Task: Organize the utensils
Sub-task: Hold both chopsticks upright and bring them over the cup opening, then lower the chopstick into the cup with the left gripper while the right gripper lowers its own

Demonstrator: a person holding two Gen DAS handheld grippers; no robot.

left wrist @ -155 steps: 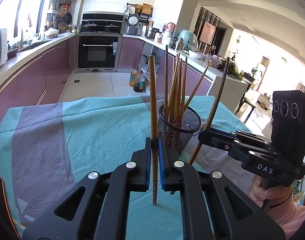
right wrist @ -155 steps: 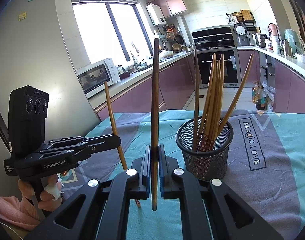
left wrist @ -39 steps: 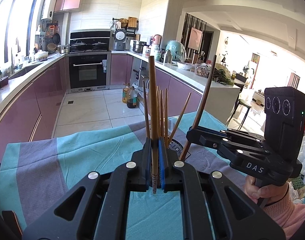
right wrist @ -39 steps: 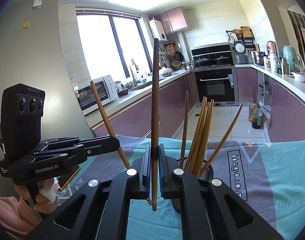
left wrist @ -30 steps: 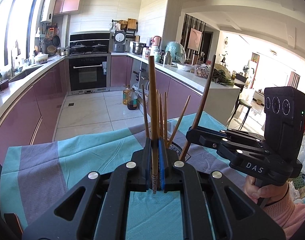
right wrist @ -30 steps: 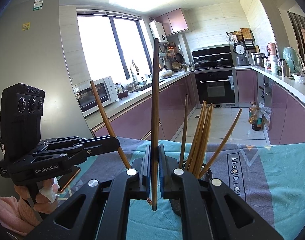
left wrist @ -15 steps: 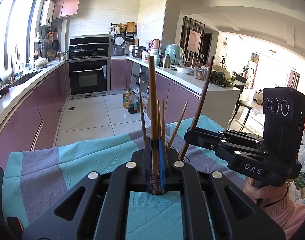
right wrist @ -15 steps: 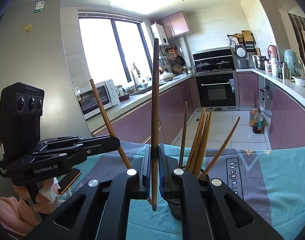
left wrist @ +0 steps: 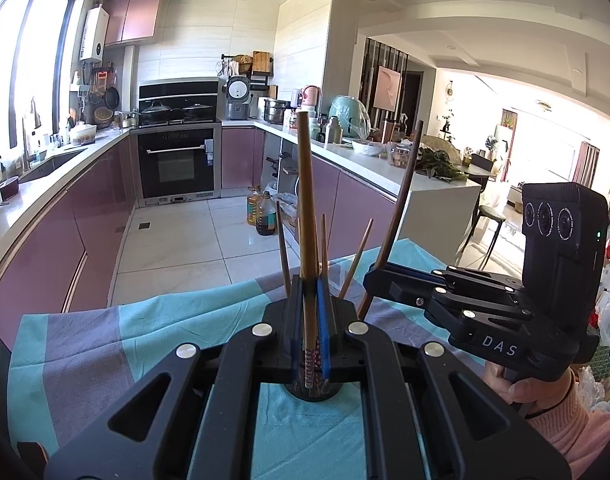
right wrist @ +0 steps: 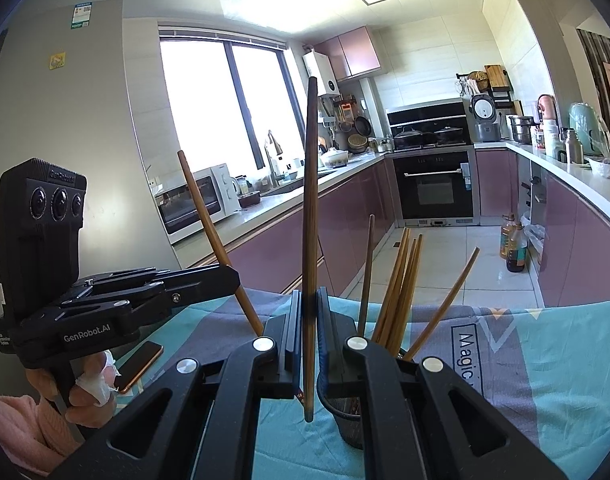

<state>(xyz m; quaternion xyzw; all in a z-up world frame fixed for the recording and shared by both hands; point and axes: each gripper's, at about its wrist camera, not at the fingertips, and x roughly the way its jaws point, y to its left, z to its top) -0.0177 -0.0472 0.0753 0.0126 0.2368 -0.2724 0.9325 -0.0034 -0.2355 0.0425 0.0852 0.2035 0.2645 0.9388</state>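
My left gripper (left wrist: 307,336) clamps a brown wooden chopstick (left wrist: 305,200) upright; my right gripper (right wrist: 308,344) clamps another (right wrist: 311,208). Black mesh holder (right wrist: 347,416) at five o'clock (mostly hidden): tips may snag its rim

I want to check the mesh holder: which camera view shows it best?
The right wrist view: the mesh holder shows part of its rim and wall beside the right gripper. In the left wrist view the left gripper hides nearly all of it.

Black hand-held gripper (left wrist: 310,316) with blue pads, silver screws; pink knit sleeve (left wrist: 573,420).
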